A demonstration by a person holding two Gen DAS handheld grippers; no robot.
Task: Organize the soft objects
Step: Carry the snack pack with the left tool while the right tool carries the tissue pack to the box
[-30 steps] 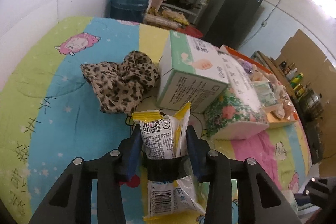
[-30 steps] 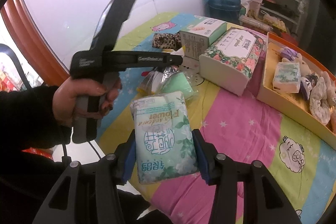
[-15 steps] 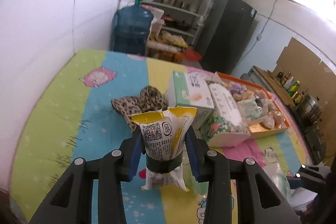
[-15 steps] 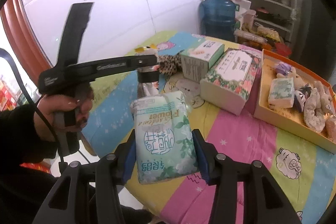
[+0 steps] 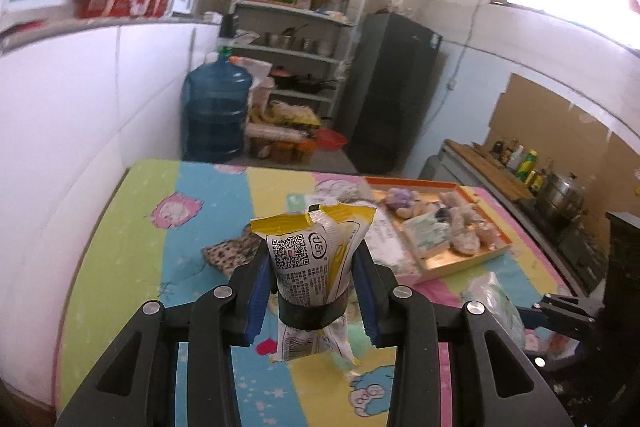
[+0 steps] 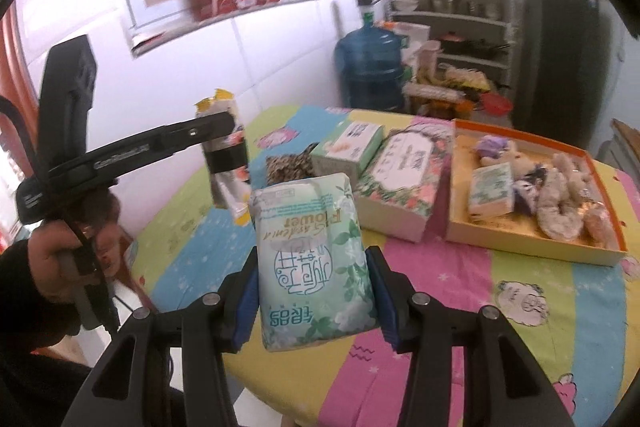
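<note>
Since 1 second ago you have lifted both packs clear of the table point(image 5: 120, 251). Your left gripper point(image 5: 312, 291) pinches the yellow snack pouch point(image 5: 310, 263) partway shut; your right gripper point(image 6: 314, 291) clamps the green tissue pack point(image 6: 312, 263), half open. Beyond the right fingers sits the orange tray point(image 6: 532, 235), open cloth between.

White-tiled kitchen wall point(image 5: 80, 99), shelving point(image 5: 296, 27)

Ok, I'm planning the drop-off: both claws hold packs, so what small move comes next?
Probably carry the right claw, shut on the green tissue pack, toward the orange tray, where a similar pack and plush toys already lie.
</note>
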